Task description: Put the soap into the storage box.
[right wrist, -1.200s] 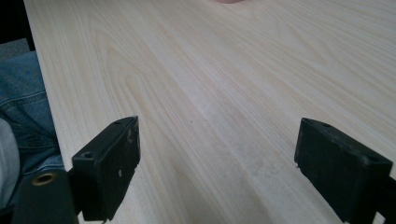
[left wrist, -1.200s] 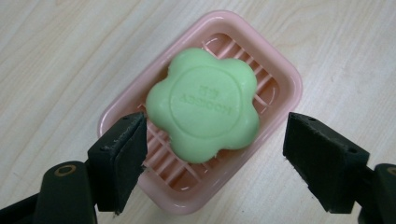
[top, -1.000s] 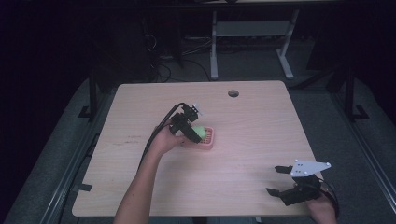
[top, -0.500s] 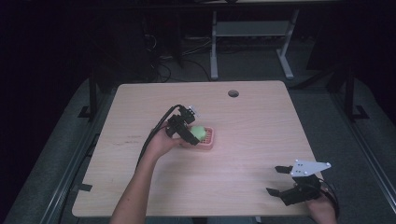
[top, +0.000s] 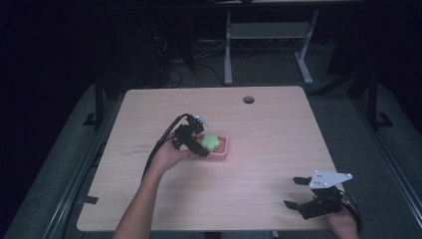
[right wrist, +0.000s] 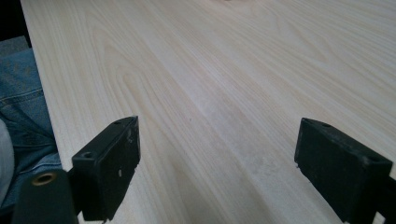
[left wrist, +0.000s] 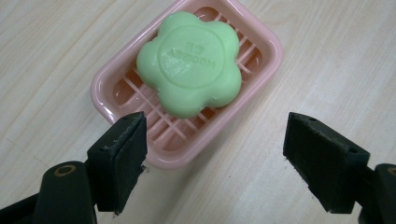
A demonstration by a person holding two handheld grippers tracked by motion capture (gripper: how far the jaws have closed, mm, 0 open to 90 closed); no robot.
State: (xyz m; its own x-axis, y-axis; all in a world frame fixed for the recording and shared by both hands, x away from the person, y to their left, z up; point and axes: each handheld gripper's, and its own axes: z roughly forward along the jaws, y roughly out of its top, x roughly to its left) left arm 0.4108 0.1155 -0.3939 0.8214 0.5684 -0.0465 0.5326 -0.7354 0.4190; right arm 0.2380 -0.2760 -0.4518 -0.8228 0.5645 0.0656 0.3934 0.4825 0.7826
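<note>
- The right tool (top: 298, 191) sits at the near right corner of the table (top: 278, 129), held by a hand at the table's near edge; its jaws stand wide apart with nothing between them, released.
- In the right gripper view, the right tool (right wrist: 215, 158) has bare wood grain between its jaws, and blue denim shows past the table edge at the left.
- The left tool (top: 199, 144) is near the middle of the table, left of centre, held in the person's left hand (top: 166, 157).
- In the left gripper view, its jaws are spread and released, one overlapping the near corner of a pink soap dish (left wrist: 112, 77).
- A green flower-shaped soap (left wrist: 191, 63) lies in the dish, free of both jaws.
</note>
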